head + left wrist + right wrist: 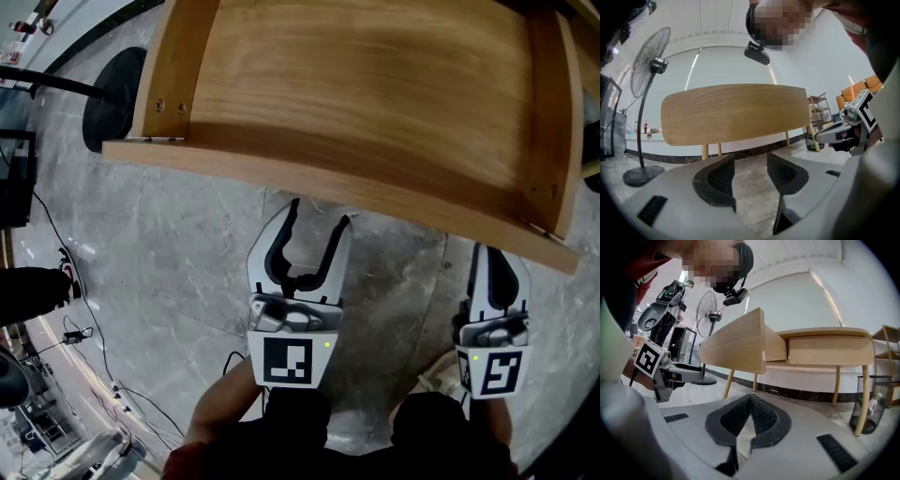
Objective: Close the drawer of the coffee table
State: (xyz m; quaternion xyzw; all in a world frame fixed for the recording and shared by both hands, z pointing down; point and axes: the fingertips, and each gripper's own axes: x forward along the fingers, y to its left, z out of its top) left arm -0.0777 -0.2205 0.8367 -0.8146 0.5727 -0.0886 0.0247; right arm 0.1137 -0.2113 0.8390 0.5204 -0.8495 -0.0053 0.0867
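The coffee table's wooden drawer (366,84) stands pulled out towards me, and nothing shows inside it. Its front panel (356,192) runs across the head view just beyond both grippers. My left gripper (319,214) is open and empty, with its fingertips just short of the panel's middle. Near the panel's right end, my right gripper (494,258) is shut on nothing. In the left gripper view the panel (736,112) fills the middle, a short way beyond the open jaws (750,168). The right gripper view shows shut jaws (751,399), the drawer front (736,345) edge-on, and the table (829,348) behind it.
The floor is grey marble (187,272). A standing fan has its base (112,98) left of the drawer, and its head (649,61) shows higher up. Cables (84,333) trail at the left. A wire bin (872,404) stands by the table's right leg (862,394).
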